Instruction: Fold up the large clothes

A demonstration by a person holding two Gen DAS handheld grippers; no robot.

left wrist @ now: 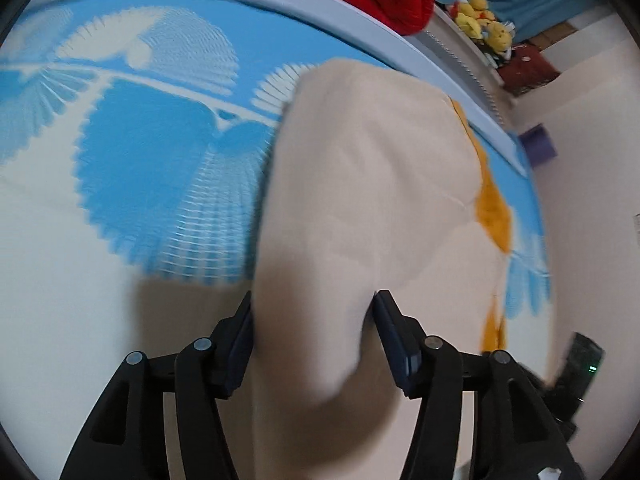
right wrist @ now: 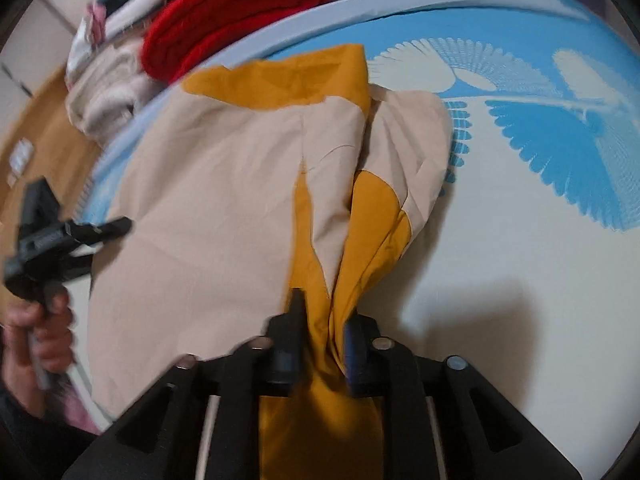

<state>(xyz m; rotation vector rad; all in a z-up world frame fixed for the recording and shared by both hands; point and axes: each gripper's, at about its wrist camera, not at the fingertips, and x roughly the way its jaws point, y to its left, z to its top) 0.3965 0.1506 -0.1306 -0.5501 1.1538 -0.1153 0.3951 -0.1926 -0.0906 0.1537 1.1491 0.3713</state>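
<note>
While each tool (left wrist: 312,320) (right wrist: 322,328) grips the beige-and-mustard garment (right wrist: 224,184) over the bed (right wrist: 500,240), folding is mid-carry; next, lay it flat

Bright, even indoor light, soft shadows on the bedsheet (right wrist: 500,300), motion blur, strong fisheye bending at edges.

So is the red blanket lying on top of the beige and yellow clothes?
No, the red blanket sits rolled up beyond the bed's far edge, apart from the beige and yellow garment.
</note>
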